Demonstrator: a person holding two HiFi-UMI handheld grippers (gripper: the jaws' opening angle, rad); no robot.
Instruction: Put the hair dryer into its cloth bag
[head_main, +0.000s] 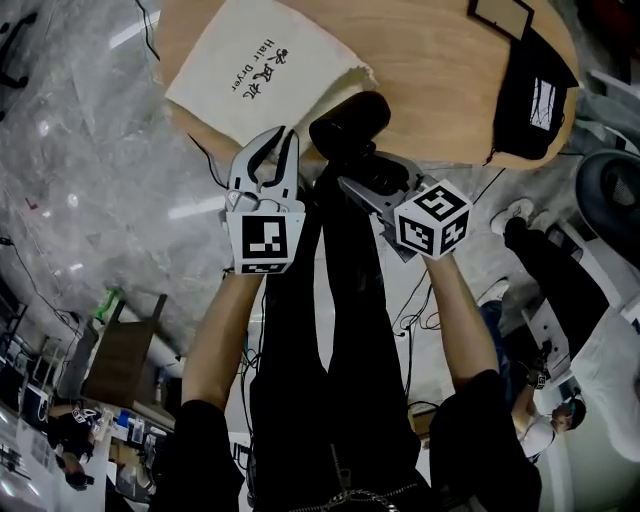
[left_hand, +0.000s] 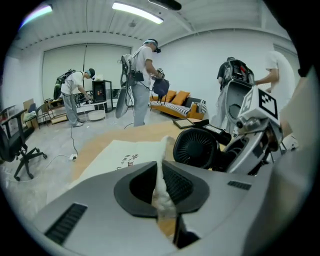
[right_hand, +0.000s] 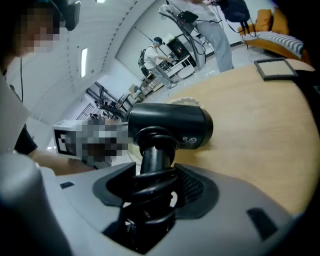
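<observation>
Cream cloth bag (head_main: 265, 80) lay at the wooden bench's (head_main: 430, 90) near edge in the head view. Only the left gripper (left_hand: 161, 182) view showed its fingers clenched on the bag's hem. The right gripper's (right_hand: 152, 175) fingers grasped the black hair dryer's (right_hand: 172, 125) cord-wrapped handle, with the barrel just beside the bag.

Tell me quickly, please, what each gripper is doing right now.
Left gripper: closed on the edge of the cloth bag.
Right gripper: closed on the hair dryer, gripping it by its handle.
</observation>
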